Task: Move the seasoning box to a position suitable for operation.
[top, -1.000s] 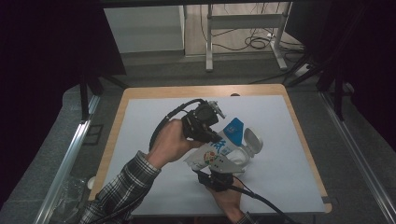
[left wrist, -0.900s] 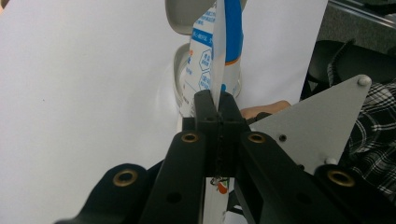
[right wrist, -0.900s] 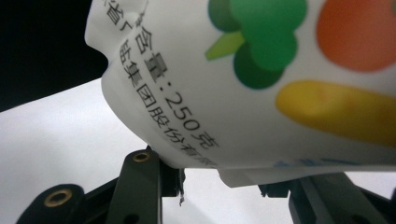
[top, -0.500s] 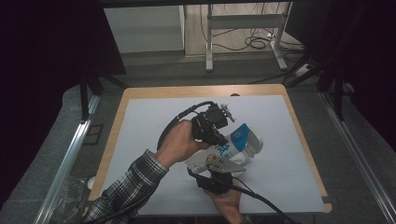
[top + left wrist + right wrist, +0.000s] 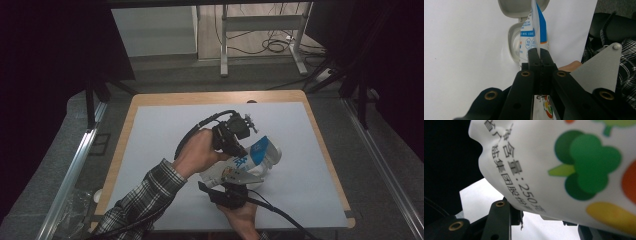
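A white and blue pouch (image 5: 252,157) printed with vegetables hangs tilted over the table's middle, held at both ends. My left gripper (image 5: 235,145) comes from the left and is shut on the pouch's thin upper edge (image 5: 537,37); in the left gripper view its jaws (image 5: 540,53) meet flat on that edge. From below, my right gripper (image 5: 231,192) grips the pouch's fat lower part (image 5: 564,165), jaws either side of it (image 5: 544,220). Under the pouch's far end stands a small pale container (image 5: 514,43) with its flip lid (image 5: 520,7) open, also seen in the high view (image 5: 274,156).
A white sheet (image 5: 165,140) covers the wooden table (image 5: 210,97). A plaid sleeve (image 5: 145,200) and cables trail toward the near edge. Metal rails run along both sides, and desk legs with cables stand on the floor behind.
My left hand has shifted to the right with the pouch's upper edge, bringing the pouch further over the container. The right gripper has stayed where it was.
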A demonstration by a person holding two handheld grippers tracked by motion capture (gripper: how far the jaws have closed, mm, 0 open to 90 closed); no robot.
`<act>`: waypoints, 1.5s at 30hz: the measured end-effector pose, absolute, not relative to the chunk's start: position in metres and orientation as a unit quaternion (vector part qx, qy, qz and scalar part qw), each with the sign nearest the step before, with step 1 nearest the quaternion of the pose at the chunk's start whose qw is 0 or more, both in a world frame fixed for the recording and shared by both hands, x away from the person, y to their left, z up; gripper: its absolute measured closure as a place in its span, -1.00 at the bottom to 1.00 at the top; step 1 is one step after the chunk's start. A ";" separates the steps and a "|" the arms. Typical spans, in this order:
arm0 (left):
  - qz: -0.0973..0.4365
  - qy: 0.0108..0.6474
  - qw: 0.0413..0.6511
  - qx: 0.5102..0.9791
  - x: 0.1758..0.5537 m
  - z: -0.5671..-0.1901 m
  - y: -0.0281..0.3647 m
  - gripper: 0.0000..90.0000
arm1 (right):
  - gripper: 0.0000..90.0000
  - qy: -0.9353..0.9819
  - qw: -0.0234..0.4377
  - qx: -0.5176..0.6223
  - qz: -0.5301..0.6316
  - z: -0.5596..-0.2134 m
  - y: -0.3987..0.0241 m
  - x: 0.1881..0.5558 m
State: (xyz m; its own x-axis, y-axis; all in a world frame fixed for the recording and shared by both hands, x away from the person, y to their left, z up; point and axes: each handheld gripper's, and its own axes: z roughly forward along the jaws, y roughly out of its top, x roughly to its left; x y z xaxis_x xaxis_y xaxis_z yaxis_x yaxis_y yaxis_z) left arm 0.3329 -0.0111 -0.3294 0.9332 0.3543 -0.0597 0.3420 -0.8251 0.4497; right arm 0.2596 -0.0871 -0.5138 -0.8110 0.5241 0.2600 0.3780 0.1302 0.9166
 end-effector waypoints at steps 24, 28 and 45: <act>0.002 0.176 0.184 0.967 0.346 -0.332 -0.031 1.00 | 0.33 0.737 0.022 0.305 0.603 -0.511 -0.088 0.260; 0.000 0.174 0.179 0.968 0.348 -0.333 -0.034 1.00 | 0.33 0.735 0.015 0.308 0.605 -0.510 -0.089 0.261; -0.001 0.171 0.172 0.970 0.352 -0.332 -0.040 1.00 | 0.33 0.722 -0.003 0.313 0.617 -0.507 -0.090 0.262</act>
State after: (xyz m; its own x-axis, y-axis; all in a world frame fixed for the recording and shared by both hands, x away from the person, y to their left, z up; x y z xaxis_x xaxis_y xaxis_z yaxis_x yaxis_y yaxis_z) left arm 0.3516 -0.0400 -0.3324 0.9413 0.3322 -0.0599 0.3326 -0.8824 0.3326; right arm 0.2622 -0.0897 -0.5069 -0.8044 0.4485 0.3896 0.4549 0.0433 0.8895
